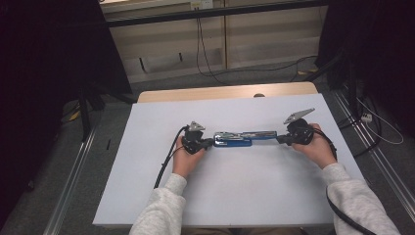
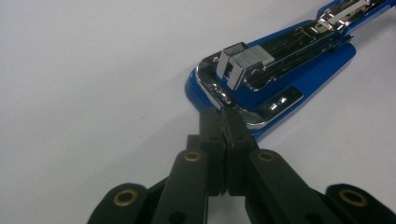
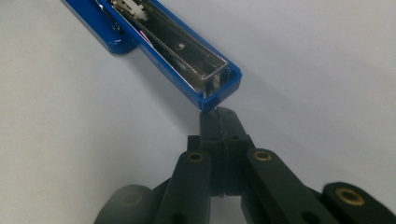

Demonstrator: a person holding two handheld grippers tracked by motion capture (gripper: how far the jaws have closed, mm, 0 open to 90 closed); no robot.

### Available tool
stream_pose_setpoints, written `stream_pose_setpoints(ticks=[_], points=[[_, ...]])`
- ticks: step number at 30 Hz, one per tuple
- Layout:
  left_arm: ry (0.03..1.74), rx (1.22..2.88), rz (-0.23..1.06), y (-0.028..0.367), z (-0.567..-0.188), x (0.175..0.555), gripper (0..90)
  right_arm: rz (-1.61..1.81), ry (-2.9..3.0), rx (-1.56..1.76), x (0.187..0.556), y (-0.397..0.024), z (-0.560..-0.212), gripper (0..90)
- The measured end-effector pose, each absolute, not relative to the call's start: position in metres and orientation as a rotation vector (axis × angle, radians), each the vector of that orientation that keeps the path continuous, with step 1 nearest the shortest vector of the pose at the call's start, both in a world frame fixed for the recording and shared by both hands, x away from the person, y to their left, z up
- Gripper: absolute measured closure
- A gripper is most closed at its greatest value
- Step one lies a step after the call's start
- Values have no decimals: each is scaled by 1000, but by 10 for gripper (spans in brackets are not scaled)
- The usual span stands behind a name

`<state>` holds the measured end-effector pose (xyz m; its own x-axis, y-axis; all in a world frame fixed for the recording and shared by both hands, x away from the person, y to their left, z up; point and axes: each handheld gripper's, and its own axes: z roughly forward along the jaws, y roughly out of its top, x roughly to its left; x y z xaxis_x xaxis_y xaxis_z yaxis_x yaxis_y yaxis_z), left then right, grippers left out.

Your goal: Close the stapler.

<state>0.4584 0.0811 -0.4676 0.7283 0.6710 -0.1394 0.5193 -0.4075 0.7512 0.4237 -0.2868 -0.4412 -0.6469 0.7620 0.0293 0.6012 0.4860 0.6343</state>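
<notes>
Dim room, dark curtains at both sides, cables trailing over the grey floor beyond a pale surface [image 1: 147, 186] laid over a wooden table. Near its middle lies a blue stapler [image 1: 242, 138], swung fully open and flat, its base with the staple channel toward the person's left and its top arm stretched out to the right. The left hand-held gripper [image 1: 209, 142] has its jaws pressed together right at the chrome front edge of the base; from its own view they seem to pinch that rim or at least touch it, though I cannot tell for certain that metal sits between them. The right hand-held gripper [image 1: 280, 139] also has its jaws together, the tips just at the blue end of the top arm, touching or nearly so, with no clear grip. I judge the stapler stiff and fairly heavy for its size, metal inside plastic, with slick chrome that could slide from a pinch; the hinge means either half may swing if only one end is lifted. The blue plastic edges look the safer hold. A loose block of staples [image 2: 247, 58] rests in the channel and could spill. Nothing else lies on the surface to get in the way.
</notes>
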Motion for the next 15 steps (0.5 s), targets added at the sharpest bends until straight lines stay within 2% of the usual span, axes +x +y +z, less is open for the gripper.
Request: stream_pose_setpoints(ticks=[15], points=[[896, 2100, 248, 80, -468, 457, 884, 978, 2450, 1138, 422, -281, -434, 878]])
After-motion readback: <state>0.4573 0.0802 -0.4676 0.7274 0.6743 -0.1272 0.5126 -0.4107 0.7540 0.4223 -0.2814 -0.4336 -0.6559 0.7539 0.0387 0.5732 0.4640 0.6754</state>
